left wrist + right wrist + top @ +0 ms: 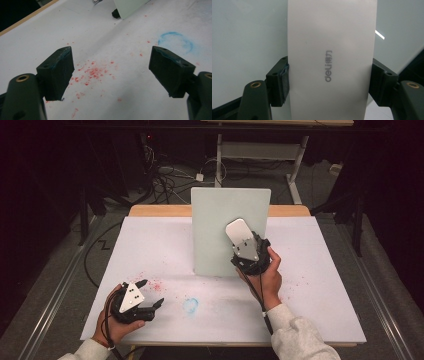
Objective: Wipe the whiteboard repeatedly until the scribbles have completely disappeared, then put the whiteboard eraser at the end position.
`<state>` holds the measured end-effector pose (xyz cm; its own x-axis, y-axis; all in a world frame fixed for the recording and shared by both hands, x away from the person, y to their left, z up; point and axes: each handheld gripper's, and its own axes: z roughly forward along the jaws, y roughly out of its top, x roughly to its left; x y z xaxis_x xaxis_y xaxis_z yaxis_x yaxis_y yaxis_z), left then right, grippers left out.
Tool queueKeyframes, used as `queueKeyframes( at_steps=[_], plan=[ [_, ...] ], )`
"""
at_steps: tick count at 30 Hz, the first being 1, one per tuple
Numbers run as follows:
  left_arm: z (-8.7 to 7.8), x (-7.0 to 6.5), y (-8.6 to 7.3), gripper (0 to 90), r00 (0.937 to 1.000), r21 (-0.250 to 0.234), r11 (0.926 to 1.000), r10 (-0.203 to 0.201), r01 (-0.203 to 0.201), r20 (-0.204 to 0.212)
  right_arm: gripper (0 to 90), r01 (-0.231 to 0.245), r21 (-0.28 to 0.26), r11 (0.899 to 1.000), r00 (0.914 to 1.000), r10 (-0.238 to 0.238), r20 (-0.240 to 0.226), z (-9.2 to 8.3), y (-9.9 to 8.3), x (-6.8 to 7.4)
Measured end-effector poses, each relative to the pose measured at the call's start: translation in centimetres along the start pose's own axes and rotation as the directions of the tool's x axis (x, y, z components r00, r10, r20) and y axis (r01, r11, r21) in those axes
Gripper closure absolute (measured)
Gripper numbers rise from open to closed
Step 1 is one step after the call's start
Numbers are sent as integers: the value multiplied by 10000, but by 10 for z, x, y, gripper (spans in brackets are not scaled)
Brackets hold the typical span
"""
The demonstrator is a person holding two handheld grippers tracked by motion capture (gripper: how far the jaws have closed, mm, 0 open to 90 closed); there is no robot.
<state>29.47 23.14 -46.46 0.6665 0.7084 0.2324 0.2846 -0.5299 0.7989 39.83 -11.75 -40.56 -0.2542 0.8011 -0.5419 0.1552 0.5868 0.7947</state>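
Fig.: right hand-held gripper (248, 251) clamps white eraser (332, 60) vs. upright board (230, 231); left hand-held gripper (110, 72) released on worktop (320, 285). Risk: hard push tips board.

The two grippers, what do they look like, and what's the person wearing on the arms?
Both the left gripper and the right gripper are black, each topped by a grey three-cornered plate with small holes. Their fingers are blocky black pads, with brass-coloured rings at the joints. A black cable trails from each. The sleeves are light grey and fleecy.
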Motion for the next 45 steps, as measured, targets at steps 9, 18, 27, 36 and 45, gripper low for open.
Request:
queueKeyframes(
  at_steps=[9, 18, 27, 36, 45],
  plan=[
    [2, -4, 1, 195, 9999, 202, 9997, 97, -99, 134, 309, 612, -180, 9980, 9980, -614, -133, 6, 19, 33],
    [0, -1, 0, 194, 9999, 40, 9999, 100, -100, 91, 309, 2570, -173, 9663, 9590, -2572, -1188, 12, 28, 96],
    [1, -4, 0, 194, 9997, 173, 9997, 155, -158, 179, 310, 1759, 40, 9844, 9828, -1753, -577, 7, 18, 56],
    [3, -6, 2, 194, 9998, 257, 9995, 193, -196, 113, 310, 692, 337, 9970, 9976, -693, 28, -1, -1, 8],
    [2, -5, 2, 194, 9997, 236, 9995, 224, -226, 90, 310, 49, 327, 9995, 9998, -43, -182, -7, -9, -17]
  ],
)
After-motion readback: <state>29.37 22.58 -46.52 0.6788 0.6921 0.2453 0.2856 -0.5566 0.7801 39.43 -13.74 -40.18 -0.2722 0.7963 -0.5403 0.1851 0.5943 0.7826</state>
